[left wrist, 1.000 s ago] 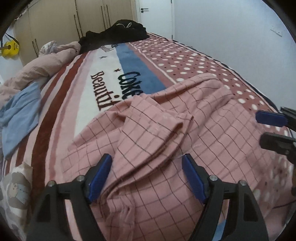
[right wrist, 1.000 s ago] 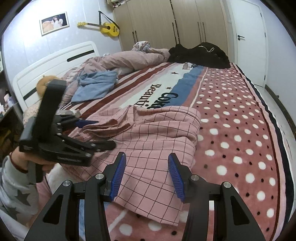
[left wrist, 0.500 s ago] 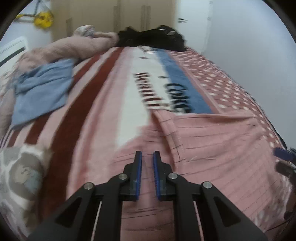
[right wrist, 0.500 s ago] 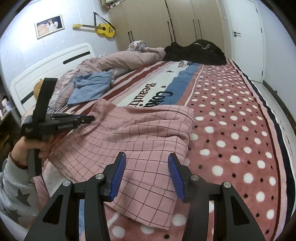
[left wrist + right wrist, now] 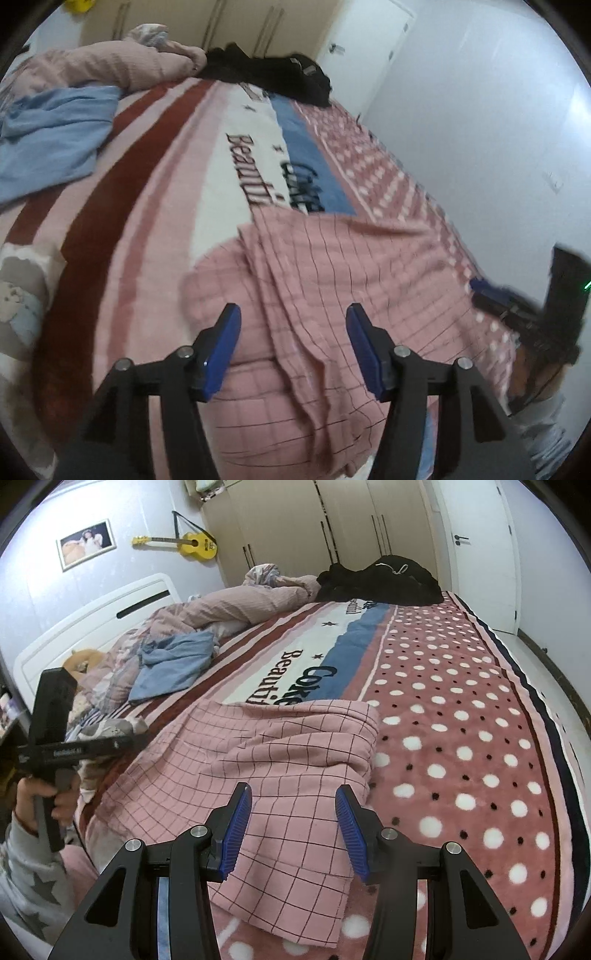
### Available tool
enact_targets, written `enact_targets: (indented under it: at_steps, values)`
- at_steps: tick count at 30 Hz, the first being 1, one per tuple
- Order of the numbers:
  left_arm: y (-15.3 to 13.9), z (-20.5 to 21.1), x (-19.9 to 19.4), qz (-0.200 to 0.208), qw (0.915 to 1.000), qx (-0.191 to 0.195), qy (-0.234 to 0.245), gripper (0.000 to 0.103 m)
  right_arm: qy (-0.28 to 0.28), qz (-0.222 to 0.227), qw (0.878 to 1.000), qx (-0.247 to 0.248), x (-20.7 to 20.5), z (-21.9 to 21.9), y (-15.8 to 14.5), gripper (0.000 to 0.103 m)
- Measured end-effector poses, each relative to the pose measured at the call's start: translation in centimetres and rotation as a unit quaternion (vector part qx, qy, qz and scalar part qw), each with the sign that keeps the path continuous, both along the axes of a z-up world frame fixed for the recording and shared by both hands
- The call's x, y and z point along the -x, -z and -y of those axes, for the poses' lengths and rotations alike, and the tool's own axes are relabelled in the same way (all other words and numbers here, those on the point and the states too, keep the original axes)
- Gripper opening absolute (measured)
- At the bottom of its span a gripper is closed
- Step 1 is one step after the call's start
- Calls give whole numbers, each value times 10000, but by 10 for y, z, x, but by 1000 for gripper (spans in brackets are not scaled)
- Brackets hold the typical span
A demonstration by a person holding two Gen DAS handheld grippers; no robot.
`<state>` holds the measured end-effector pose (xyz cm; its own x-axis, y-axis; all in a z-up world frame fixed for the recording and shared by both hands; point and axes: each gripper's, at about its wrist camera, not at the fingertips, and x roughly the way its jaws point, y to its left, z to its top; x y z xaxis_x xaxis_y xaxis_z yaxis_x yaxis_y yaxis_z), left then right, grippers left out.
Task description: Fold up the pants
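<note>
The pink checked pants (image 5: 258,775) lie on the bed (image 5: 461,738), near the edge where I stand. They rest on the big blanket with dots and stripes, and their far edge covers part of the words on it. They look folded over once, but they are bumpy, with a long ridge of cloth running down the middle.

My left claw (image 5: 291,350) is wide open and holds nothing. It hangs just above the near part of the pants, with the ridge between its two blue tips. My right claw (image 5: 293,830) is wide open too and holds nothing. It hangs over the near corner of the pants, on the dotted side of the blanket.

I think I am in between folds. One fold looks done and the next one has not started.

Next I should pick an edge for each claw, pinch only the layers I want, and lift both sides together. I need to keep the cloth flat so the ridge does not get folded in. The blue shirt (image 5: 173,668) and the dark pile (image 5: 384,579) are far away, so they will not bother me.
</note>
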<state>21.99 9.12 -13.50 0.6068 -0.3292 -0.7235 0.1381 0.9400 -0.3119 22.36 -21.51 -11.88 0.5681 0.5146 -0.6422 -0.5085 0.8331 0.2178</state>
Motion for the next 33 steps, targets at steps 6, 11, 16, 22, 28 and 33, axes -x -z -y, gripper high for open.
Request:
enact_targets:
  at_steps: [6,11,16,22,28,33]
  values:
    - [12,19,6,118,9915,-1218,-434,55,-56,13,10000,-4,5,0,0,43]
    - [19,-3,17,-29,9944,-932,-500,17,9,-32,10000,-42,6,7,3,43]
    - [24,-28,25,-160,9964,-426,-710,15,147,-209,9995,-210,0,18,7,43]
    - [27,-50,26,-180,9967,495,-610,72,272,-615,9970,-372,-18,29,19,57]
    - [54,-65,3,-692,9795,1880,-220,79,-253,-1576,9815,-1056,-50,33,49,62]
    - [56,-59,-8,-831,9613,2623,157,83,-556,-1999,9695,-1307,-67,29,69,62]
